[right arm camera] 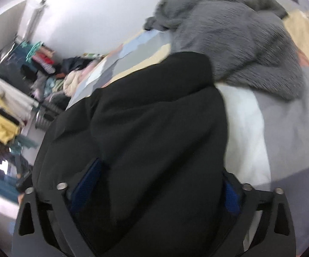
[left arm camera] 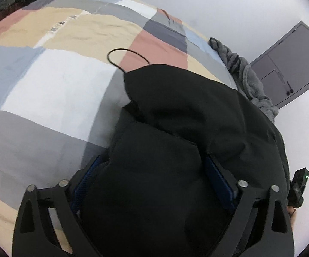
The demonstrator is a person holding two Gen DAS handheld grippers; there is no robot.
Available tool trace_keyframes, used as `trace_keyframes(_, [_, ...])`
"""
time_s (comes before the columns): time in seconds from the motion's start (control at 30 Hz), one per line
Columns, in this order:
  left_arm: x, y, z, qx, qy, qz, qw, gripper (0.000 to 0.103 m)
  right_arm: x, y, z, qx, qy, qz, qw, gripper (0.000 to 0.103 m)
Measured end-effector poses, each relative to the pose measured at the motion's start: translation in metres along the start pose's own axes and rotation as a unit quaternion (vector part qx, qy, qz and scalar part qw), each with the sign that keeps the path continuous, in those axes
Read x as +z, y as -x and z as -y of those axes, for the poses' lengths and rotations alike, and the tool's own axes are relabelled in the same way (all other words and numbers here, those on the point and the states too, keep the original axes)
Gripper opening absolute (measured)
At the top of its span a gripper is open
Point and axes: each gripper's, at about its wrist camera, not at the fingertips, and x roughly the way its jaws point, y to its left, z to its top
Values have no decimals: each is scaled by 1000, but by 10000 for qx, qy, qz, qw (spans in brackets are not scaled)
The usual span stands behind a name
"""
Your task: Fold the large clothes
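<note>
A bulky black padded jacket (left arm camera: 186, 111) lies bunched on the patchwork bed cover (left arm camera: 58, 85). My left gripper (left arm camera: 152, 160) is shut on a thick fold of it, and the fabric bulges out between the blue pads (left arm camera: 218, 182). A thin black cord loop (left arm camera: 120, 51) sticks out from the jacket's far edge. In the right wrist view the same jacket (right arm camera: 154, 107) fills the space between the jaws of my right gripper (right arm camera: 160, 167), which is shut on another thick fold. The jacket hides most of both grippers' inner faces.
A grey fleece garment (right arm camera: 229, 38) lies heaped on the bed just beyond the jacket, also seen at the bed's right edge (left arm camera: 248, 79). A grey door (left arm camera: 293, 64) is in the white wall. Racks of hanging clothes (right arm camera: 15, 107) stand left of the bed.
</note>
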Motion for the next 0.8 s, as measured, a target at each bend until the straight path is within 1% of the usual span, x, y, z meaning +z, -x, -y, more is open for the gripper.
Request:
trace_keyframes(0.03, [0, -1, 2, -93, -3, -6, 10000, 76, 0, 1, -6, -18, 95, 58, 9999, 67])
trace_keyframes(0.07, [0, 0, 5, -211, -20, 6, 9998, 65, 1, 2, -9, -37, 168, 105, 9998, 59])
trace_keyframes(0.1, [-1, 2, 8, -249, -54, 43, 9997, 60, 1, 5, -17, -90, 304, 195, 9993, 43])
trace_keyframes(0.13, [0, 3, 10, -227, -99, 105, 9996, 46, 2, 9, -25, -179, 429, 321, 9984, 31])
trace_keyframes(0.17, [0, 8, 16, -160, -188, 268, 9993, 31, 5, 11, -30, -245, 519, 419, 9975, 26])
trace_keyframes(0.2, [1, 13, 23, -151, -320, 443, 9984, 24, 7, 14, -36, -296, 601, 510, 9965, 17])
trace_keyframes(0.23, [3, 17, 25, -160, -384, 545, 9976, 14, 10, 17, -42, -375, 681, 622, 9950, 12])
trace_keyframes(0.27, [5, 26, 31, -188, -420, 760, 9960, 10, 13, 20, -48, -453, 763, 745, 9933, 11])
trace_keyframes(0.3, [6, 35, 36, -237, -466, 969, 9939, 10, 16, 25, -53, -492, 818, 871, 9916, 9])
trace_keyframes(0.33, [9, 49, 45, -302, -583, 1277, 9896, 9, 21, 30, -55, -499, 851, 999, 9901, 8])
trace_keyframes(0.37, [11, 57, 51, -325, -660, 1438, 9869, 9, 27, 37, -61, -506, 868, 1193, 9878, 8])
trace_keyframes(0.4, [13, 65, 56, -314, -752, 1579, 9841, 9, 30, 42, -63, -519, 880, 1303, 9862, 8])
trace_keyframes(0.43, [17, 74, 66, -245, -923, 1786, 9793, 9, 35, 47, -67, -577, 922, 1437, 9836, 7])
trace_keyframes(0.47, [20, 78, 73, -178, -1030, 1888, 9764, 9, 38, 47, -69, -608, 950, 1491, 9824, 7])
trace_keyframes(0.5, [23, 78, 77, -110, -1072, 1908, 9757, 9, 43, 45, -74, -676, 949, 1529, 9814, 7])
trace_keyframes(0.6, [36, 65, 84, 358, -1172, 1787, 9762, 9, 55, 37, -72, -916, 868, 1517, 9803, 6])
trace_keyframes(0.63, [37, 61, 82, 435, -1155, 1745, 9769, 9, 58, 29, -69, -1047, 820, 1476, 9801, 6])
trace_keyframes(0.73, [47, 36, 78, 905, -1176, 1505, 9774, 9, 58, 14, -47, -1210, 666, 1328, 9815, 6])
trace_keyframes(0.8, [45, 24, 72, 1138, -1219, 1362, 9765, 9, 58, -1, -36, -1338, 630, 1128, 9825, 6])
